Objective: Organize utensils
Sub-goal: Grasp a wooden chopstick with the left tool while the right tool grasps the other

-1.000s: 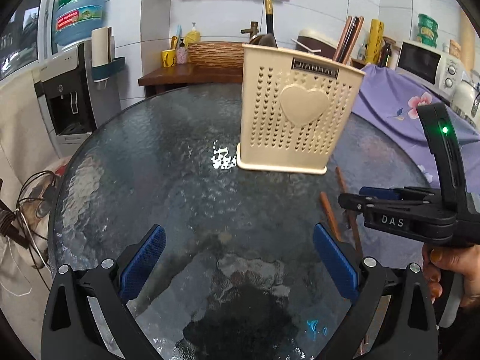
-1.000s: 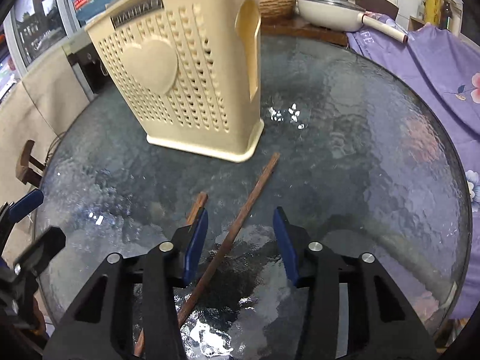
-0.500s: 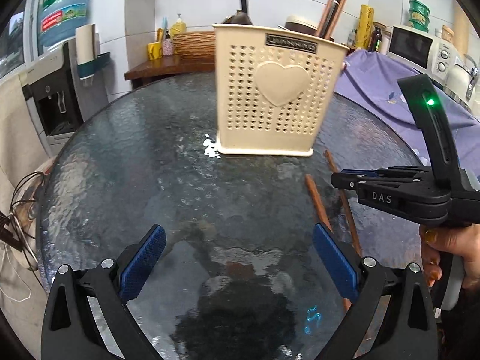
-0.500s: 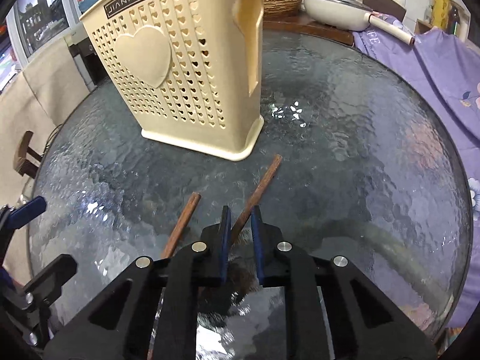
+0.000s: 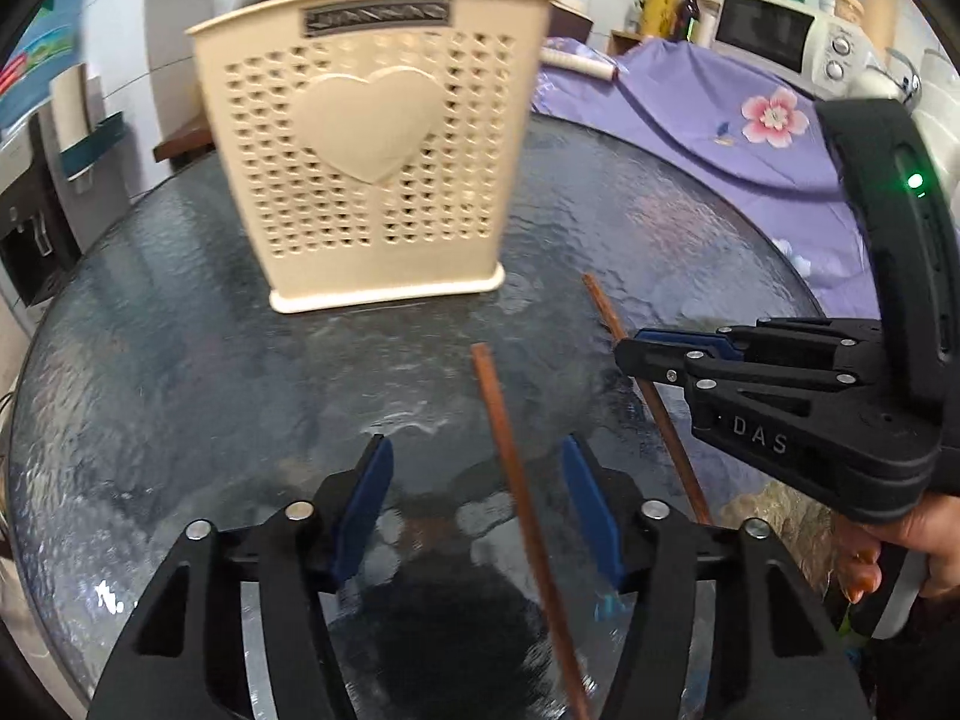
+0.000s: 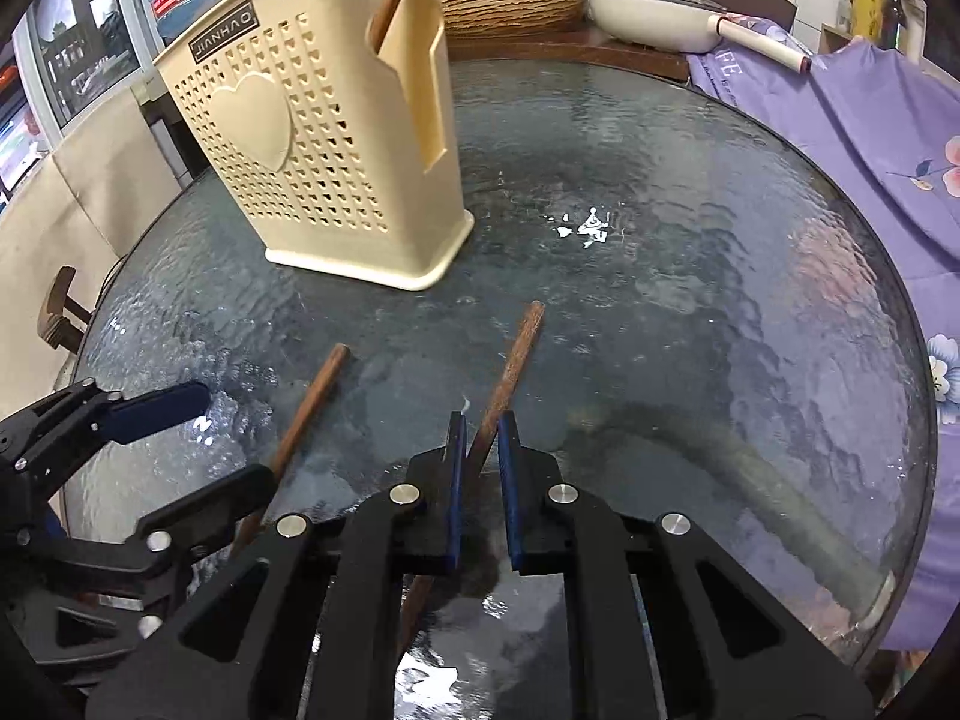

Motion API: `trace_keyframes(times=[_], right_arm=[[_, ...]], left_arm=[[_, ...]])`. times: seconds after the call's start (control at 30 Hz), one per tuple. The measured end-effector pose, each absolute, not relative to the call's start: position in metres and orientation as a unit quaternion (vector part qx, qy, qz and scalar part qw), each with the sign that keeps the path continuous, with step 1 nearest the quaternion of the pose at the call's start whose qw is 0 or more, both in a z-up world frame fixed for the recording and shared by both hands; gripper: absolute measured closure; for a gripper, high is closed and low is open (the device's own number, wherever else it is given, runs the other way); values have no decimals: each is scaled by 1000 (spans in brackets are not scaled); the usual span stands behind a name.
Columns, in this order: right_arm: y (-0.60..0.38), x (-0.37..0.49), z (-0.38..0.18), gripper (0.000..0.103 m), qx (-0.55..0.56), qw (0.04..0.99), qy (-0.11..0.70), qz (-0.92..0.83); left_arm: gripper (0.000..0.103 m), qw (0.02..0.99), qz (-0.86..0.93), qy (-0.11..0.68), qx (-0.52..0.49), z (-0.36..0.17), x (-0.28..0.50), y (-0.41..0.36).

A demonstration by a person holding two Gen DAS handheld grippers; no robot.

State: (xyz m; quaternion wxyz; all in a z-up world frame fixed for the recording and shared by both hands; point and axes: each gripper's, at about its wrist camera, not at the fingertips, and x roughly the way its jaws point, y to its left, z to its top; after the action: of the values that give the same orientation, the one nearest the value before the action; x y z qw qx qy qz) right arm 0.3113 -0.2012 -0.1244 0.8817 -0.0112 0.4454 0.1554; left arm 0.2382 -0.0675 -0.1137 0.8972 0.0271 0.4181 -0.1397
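Two brown wooden chopsticks lie on the round glass table (image 5: 180, 360) in front of a cream perforated utensil holder (image 5: 366, 180) with a heart on its face. The nearer chopstick (image 5: 510, 468) runs between the blue pads of my left gripper (image 5: 478, 510). Its jaws are closing, and gaps still show on both sides of the stick. My right gripper (image 6: 480, 456) is shut on the other chopstick (image 6: 516, 354), which still rests on the glass. In the right wrist view the left gripper (image 6: 240, 435) straddles the left chopstick (image 6: 312, 402), with the holder (image 6: 312, 168) behind.
A purple floral cloth (image 5: 720, 120) covers something along the table's right edge, with a microwave (image 5: 774, 30) behind it. A white pan (image 6: 648, 18) and a wicker basket (image 6: 510, 0) sit on a wooden counter beyond the table. A hand (image 5: 900, 540) holds the right gripper.
The left gripper moved right until the nearer chopstick lay between its pads, and its jaws narrowed. The right gripper closed on the other chopstick and edged forward.
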Motion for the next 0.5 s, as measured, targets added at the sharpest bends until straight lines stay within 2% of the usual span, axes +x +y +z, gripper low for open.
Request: trace_keyframes(times=[0.2, 0.33, 0.5], right_arm=[[-202, 309, -124, 91, -15, 884, 442, 154], [-202, 310, -124, 91, -11, 884, 441, 156], [-202, 316, -124, 91, -12, 883, 443, 151]], left_arm=[[68, 893, -130, 427, 47, -124, 247, -82], [71, 895, -120, 427, 50, -123, 249, -84], [88, 896, -114, 424, 69, -123, 254, -91]])
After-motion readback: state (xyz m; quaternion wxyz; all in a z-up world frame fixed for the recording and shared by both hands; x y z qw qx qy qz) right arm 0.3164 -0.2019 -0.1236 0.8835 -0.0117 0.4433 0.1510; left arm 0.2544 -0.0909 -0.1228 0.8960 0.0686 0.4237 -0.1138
